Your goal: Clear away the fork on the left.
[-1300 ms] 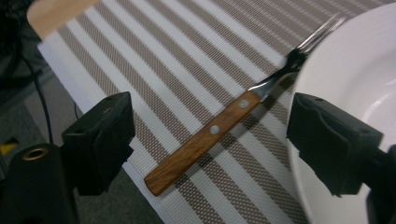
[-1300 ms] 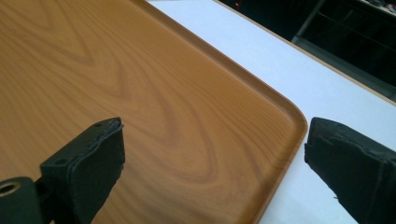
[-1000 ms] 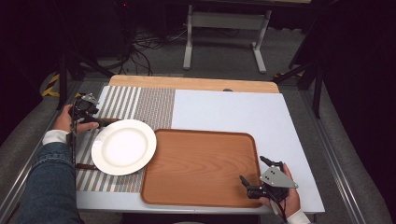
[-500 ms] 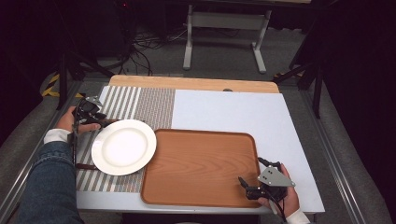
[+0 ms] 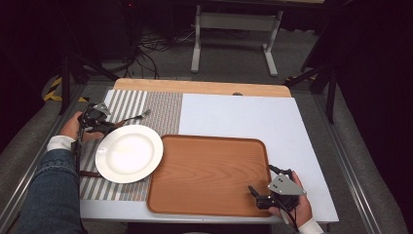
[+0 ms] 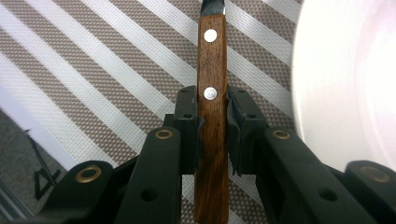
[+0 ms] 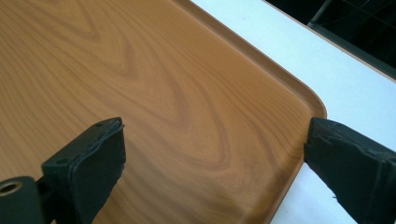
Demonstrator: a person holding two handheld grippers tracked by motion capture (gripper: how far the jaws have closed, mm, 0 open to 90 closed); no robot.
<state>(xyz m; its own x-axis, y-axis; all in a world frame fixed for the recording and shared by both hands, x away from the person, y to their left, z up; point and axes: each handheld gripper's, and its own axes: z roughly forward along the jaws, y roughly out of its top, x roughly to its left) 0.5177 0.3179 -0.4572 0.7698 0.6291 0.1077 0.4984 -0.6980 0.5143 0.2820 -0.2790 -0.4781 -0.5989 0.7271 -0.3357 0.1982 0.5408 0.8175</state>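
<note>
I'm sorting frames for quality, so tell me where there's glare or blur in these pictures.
Left gripper view: the white plate is blown out to glare, while the wooden handle between the left gripper pads is sharp. Right gripper view: the tray grain is crisp. High view: the surroundings are dark.

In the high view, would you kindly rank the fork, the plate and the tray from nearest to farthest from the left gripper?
1. Fork: in the left gripper's jaws, behind the plate.
2. Plate: just right of it, on the striped mat.
3. Tray: farther right, mid-table.
</note>
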